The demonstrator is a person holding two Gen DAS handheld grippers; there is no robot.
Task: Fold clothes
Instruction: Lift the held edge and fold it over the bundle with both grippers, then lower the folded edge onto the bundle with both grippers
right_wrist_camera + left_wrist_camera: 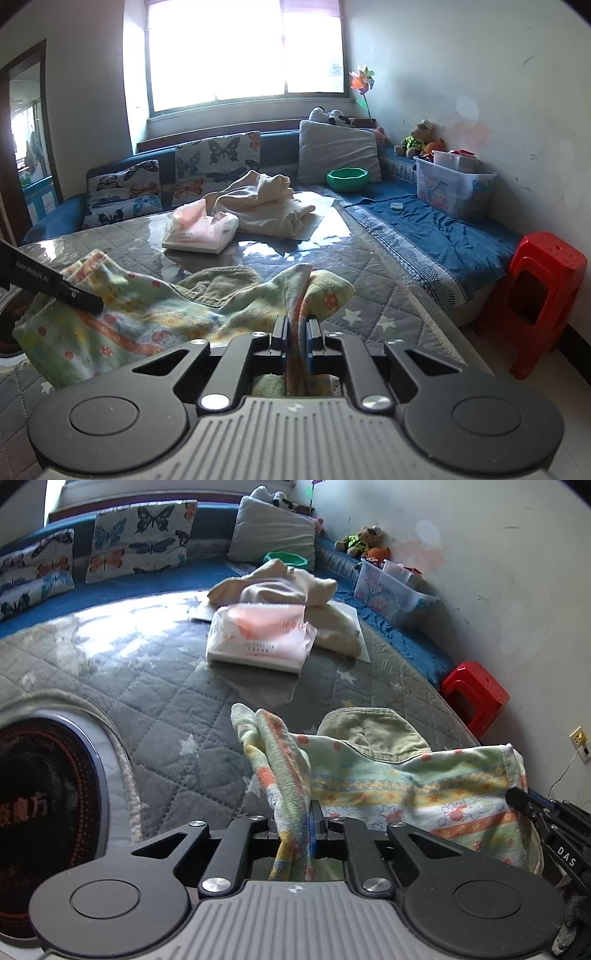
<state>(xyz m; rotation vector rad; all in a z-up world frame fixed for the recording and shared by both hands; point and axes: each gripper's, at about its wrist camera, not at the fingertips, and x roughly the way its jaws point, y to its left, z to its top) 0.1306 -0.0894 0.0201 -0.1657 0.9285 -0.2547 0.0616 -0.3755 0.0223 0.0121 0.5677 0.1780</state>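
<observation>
A patterned pastel towel (424, 790) with orange and yellow prints is stretched low over the grey quilted table cover (166, 686). My left gripper (299, 812) is shut on one bunched corner of it. My right gripper (295, 328) is shut on the opposite corner, and the same patterned towel (147, 317) spreads to its left. A folded olive-green garment (369, 734) lies under the towel's far edge; this olive garment (218, 284) also shows in the right wrist view. Each gripper's black finger shows at the edge of the other's view.
A pink-and-white tissue pack (262, 638) and a cream cloth pile (280, 583) lie farther back. A round induction cooker (40, 812) sits at the left. A red stool (543, 299), a clear storage box (450, 184), a green bowl (347, 177) and cushions line the blue bench.
</observation>
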